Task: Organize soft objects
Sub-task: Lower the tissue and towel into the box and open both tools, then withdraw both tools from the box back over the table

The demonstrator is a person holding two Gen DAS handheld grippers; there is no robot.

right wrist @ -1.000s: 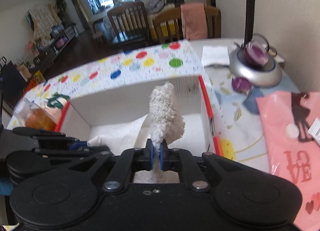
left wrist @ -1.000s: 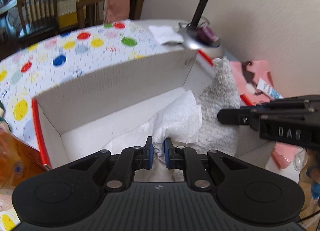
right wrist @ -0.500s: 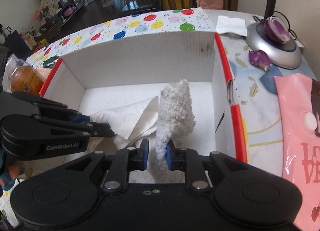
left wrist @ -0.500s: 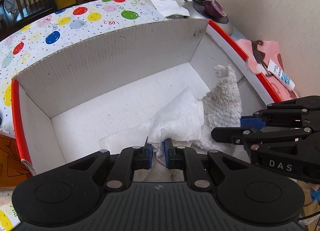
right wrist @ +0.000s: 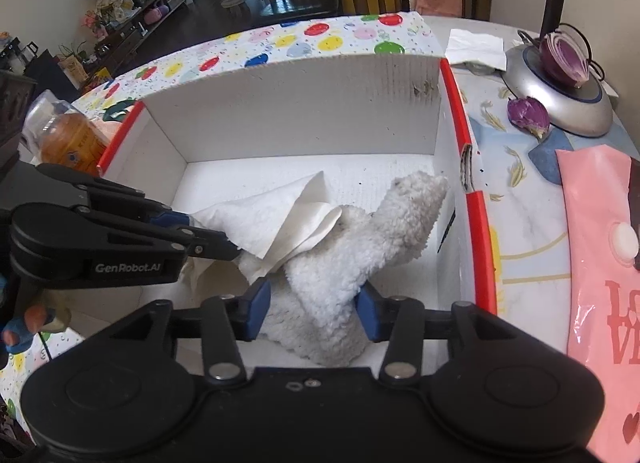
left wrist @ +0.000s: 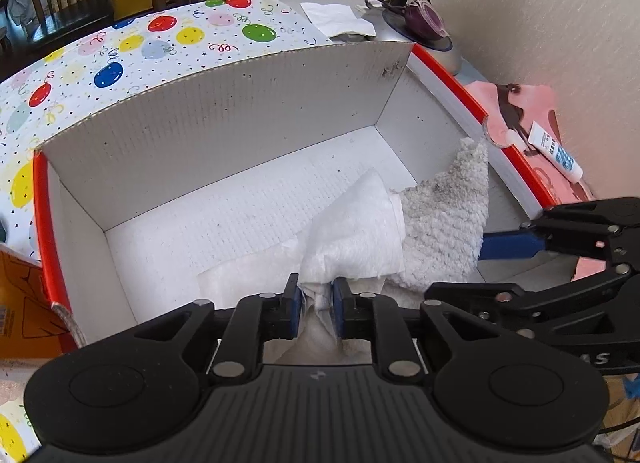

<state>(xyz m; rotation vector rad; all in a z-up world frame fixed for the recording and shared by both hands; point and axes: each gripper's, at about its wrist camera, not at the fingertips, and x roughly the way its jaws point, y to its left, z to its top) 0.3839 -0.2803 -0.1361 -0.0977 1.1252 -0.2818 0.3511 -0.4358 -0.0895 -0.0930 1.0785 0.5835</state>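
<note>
A white cardboard box (left wrist: 224, 119) with red edges lies open below both grippers; it also shows in the right wrist view (right wrist: 304, 103). My left gripper (left wrist: 315, 303) is shut on a white paper towel (left wrist: 356, 231) inside the box; the towel also shows in the right wrist view (right wrist: 280, 215). My right gripper (right wrist: 312, 309) is open, its jaws wide on either side of a fluffy white cloth (right wrist: 360, 247) that rests on the box floor. The cloth (left wrist: 444, 215) leans against the box's right wall in the left wrist view, where the right gripper (left wrist: 496, 263) comes in from the right.
A balloon-patterned sheet (left wrist: 132, 51) lies behind the box. A lamp base (right wrist: 560, 99) with a purple onion half stands at the back right. A pink bag (right wrist: 600, 247) lies right of the box, an orange bottle (right wrist: 68, 135) left of it. Chairs stand beyond the table.
Both grippers have come down into the box. My right gripper has opened and let go of the fluffy cloth, which now slumps on the box floor. My left gripper still holds the paper towel.
</note>
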